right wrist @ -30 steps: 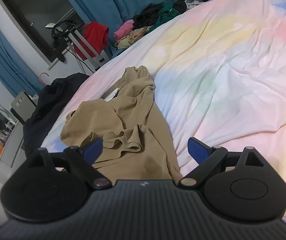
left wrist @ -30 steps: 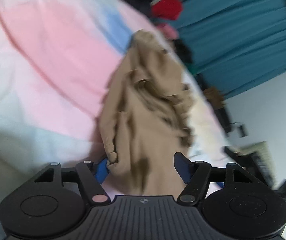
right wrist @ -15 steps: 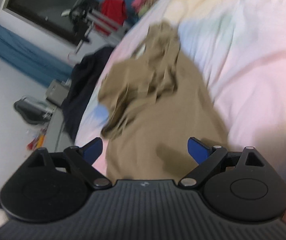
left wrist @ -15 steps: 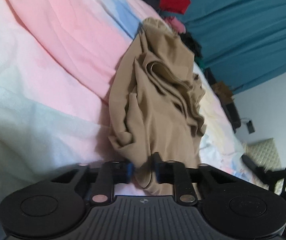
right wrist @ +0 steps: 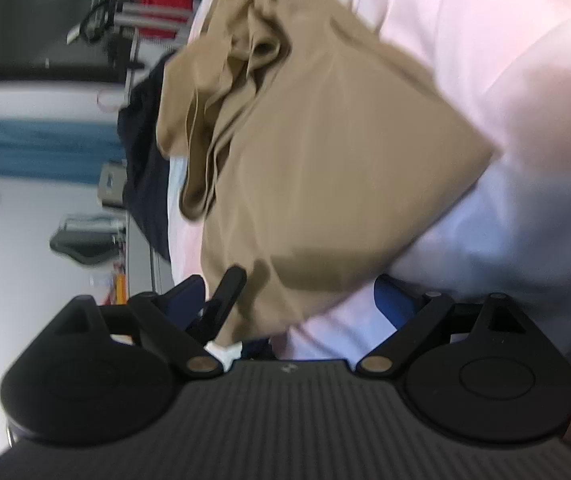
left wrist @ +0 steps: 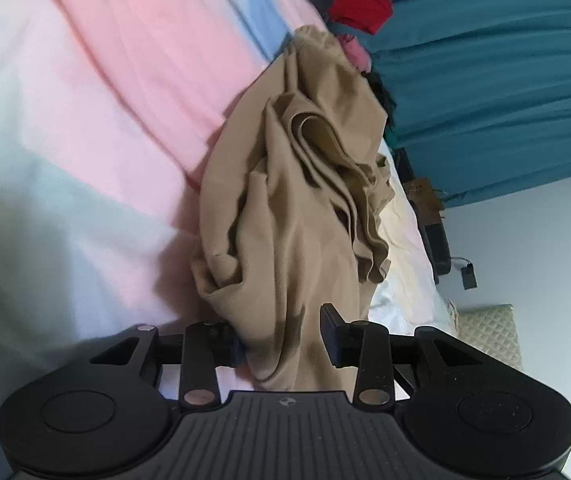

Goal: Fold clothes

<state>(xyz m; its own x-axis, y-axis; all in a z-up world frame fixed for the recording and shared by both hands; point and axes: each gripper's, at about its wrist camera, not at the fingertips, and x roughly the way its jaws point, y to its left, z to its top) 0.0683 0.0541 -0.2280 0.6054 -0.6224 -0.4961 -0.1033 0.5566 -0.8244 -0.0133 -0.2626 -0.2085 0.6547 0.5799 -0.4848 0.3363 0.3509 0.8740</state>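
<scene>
Tan garment (left wrist: pixel 297 184) is bunched up on the pastel bedsheet (left wrist: pixel 85 112). Left gripper (left wrist: pixel 281 336) is pinching its near edge, right gripper (right wrist: pixel 289 300) is spread wide around the cloth, not gripping

We see each gripper, left (left wrist: pixel 281 340) and right (right wrist: pixel 289 300): ribbed black body, round side discs, metal pivot screws, blue-padded fingers (right wrist: pixel 391 300).
</scene>
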